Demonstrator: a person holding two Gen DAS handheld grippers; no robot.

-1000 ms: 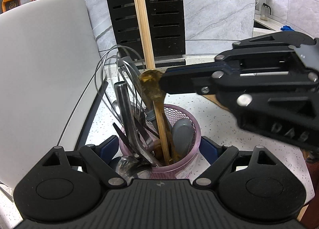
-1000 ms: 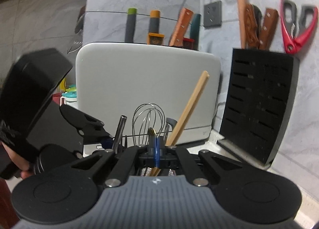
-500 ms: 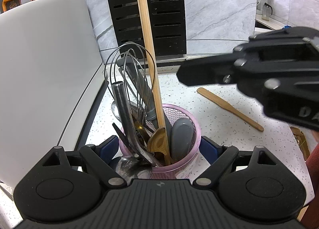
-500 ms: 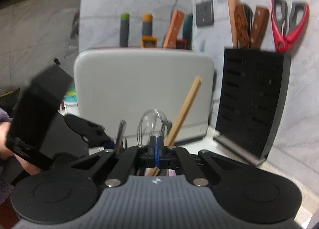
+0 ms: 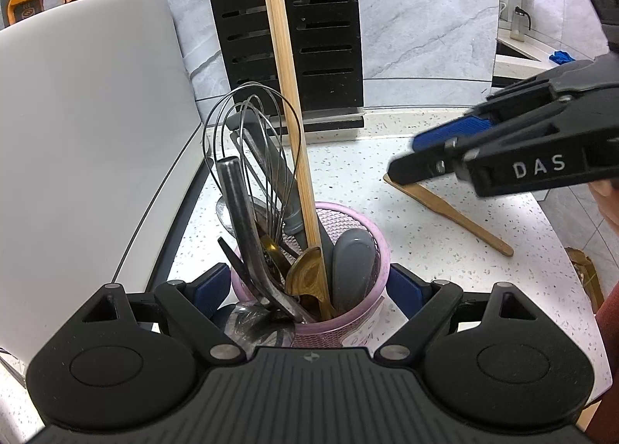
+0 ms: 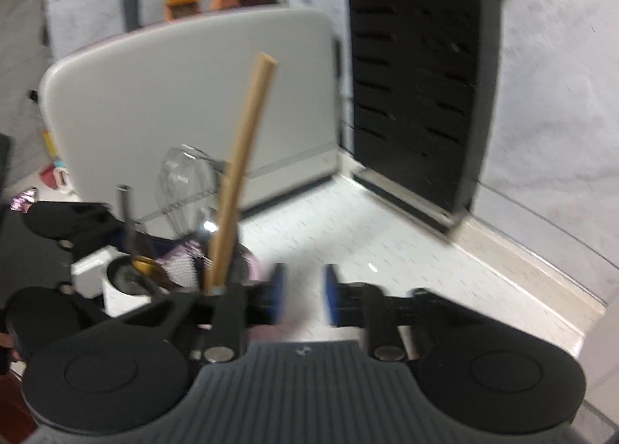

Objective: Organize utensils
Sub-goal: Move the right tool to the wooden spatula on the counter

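Our left gripper (image 5: 309,289) points steeply down at the round pink mesh utensil holder (image 5: 371,312), which stands on the white speckled tabletop (image 5: 445,250) between its two blue-padded fingers (image 5: 209,285). The jaws stand wide on either side of the holder; whether the pads press its wall we cannot tell.

The holder is crowded: a wire whisk (image 5: 251,157), a pair of long pale wooden chopsticks (image 5: 288,115) leaning upright, a golden metal spoon (image 5: 307,275) with its bowl up, a grey silicone spatula head (image 5: 354,266) and a dark steel handle (image 5: 236,204).

Our right gripper (image 6: 303,299) is tilted downward over bare tabletop, to the right of the holder and apart from it. Its jaws are opening, with a clear gap between the blue pads and nothing in it. In the left wrist view it reaches in from the right edge, its tip hovering above one end of a flat wooden spatula (image 5: 456,215) that lies on the tabletop well right of the holder.

Behind the holder a large white cutting board (image 5: 85,126) stands on edge, and a black slotted knife block (image 5: 286,33) stands in the corner against the grey marble wall (image 5: 425,18). The right wrist view is blurred.
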